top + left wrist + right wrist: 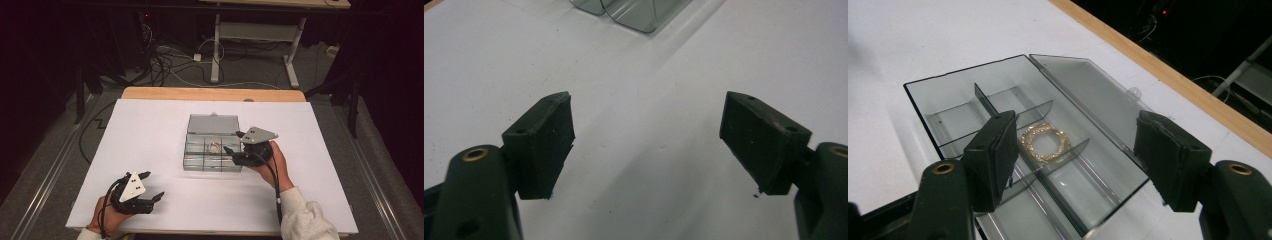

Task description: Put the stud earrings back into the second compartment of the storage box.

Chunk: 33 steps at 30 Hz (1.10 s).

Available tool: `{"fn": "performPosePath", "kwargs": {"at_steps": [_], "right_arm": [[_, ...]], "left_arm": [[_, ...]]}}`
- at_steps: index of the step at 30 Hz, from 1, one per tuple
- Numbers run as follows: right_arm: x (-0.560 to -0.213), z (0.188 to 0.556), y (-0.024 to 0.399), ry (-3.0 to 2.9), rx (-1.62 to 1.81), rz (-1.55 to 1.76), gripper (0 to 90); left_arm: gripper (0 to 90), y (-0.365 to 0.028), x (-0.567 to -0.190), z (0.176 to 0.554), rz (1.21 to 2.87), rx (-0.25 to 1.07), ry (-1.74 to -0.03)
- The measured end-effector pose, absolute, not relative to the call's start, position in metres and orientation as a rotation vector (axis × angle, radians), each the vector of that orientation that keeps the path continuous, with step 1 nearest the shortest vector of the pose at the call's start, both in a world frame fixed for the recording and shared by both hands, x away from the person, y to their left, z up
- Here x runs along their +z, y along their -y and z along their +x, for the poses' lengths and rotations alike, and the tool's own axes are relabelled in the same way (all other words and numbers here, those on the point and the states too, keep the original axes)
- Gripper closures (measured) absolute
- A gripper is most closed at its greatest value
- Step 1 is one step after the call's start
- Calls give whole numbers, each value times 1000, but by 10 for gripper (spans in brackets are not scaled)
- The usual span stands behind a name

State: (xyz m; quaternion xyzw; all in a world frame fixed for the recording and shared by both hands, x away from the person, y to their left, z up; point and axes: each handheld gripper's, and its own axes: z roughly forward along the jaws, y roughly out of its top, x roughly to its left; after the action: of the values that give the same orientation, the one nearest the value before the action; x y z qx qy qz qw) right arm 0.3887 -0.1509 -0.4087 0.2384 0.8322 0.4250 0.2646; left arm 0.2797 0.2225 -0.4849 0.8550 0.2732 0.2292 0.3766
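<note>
Right tool (pixel 1075 150) is hovering with its jaws apart and empty over the gold bracelet (pixel 1045 142), which is lying in a middle compartment of the open smoked-plastic organizer box (pixel 943 112) on the desk (pixel 150 150). Light, limp and snag-prone by the look of it, the bracelet is probably asking for a gentle pinch across one side of its loop, clear of the dividers.

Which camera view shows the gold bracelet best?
The right gripper view: the gold bracelet lies close and sharp in a middle compartment of the clear box. The high view shows it as a small glint.
</note>
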Motion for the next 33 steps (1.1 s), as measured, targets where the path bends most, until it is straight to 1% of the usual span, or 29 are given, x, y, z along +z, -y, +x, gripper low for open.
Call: {"fn": "performPosePath", "kwargs": {"at_steps": [13, 27, 33], "right_arm": [[-409, 370, 165, -2211, 1185, 631, 314], [-411, 345, 176, -2186, 1140, 575, 293], [-410, 339, 185, -2171, 1139, 581, 283]], "left_arm": [[214, -222, -485, 280, 2183, 590, -702], [214, -222, -483, 280, 2184, 613, -687], [215, -222, -483, 279, 2188, 603, -691]]}}
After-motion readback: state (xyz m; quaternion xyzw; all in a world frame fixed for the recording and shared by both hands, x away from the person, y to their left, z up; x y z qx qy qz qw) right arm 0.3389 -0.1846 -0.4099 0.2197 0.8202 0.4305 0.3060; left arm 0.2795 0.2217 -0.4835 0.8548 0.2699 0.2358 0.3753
